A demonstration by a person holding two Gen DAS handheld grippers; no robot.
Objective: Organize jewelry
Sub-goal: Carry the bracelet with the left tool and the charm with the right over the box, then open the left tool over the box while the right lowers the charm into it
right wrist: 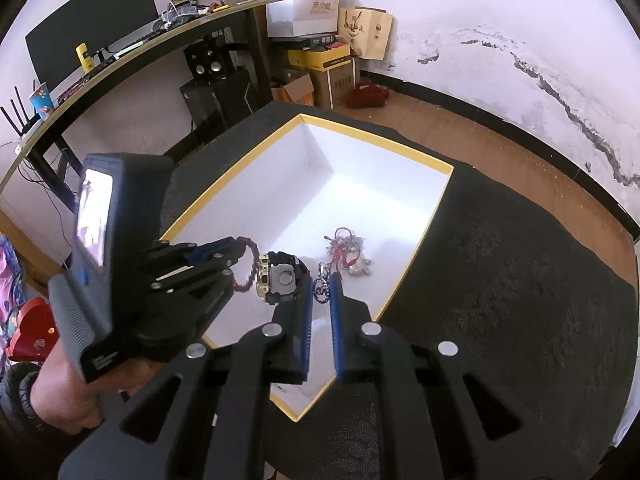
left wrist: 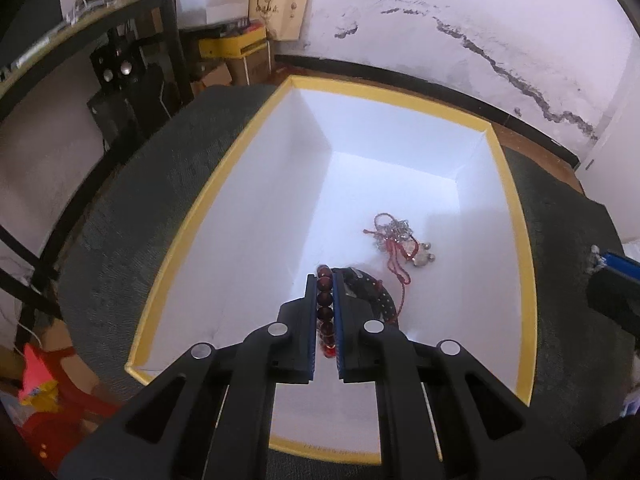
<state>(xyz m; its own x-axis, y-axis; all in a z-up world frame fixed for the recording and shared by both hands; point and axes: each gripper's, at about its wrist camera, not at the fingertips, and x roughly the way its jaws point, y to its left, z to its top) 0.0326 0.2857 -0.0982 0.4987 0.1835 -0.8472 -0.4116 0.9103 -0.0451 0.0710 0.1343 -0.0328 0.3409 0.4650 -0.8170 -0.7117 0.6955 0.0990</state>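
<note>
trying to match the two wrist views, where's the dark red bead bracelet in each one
Left wrist: the bead bracelet is low centre, clamped between the left tool fingers, over the box.
Right wrist: the same bracelet is left of centre, looping from the left tool, beside the watch.
Shared landmark: the yellow-rimmed white box.

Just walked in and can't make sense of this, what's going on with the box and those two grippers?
A person is sorting jewelry into a white box with a yellow rim on a dark cloth. The left gripper is shut on a dark red bead bracelet above the box. The right gripper holds a small dark ring-like piece over it. A watch and a tangle of red cord and silver chain already lie inside.
</note>
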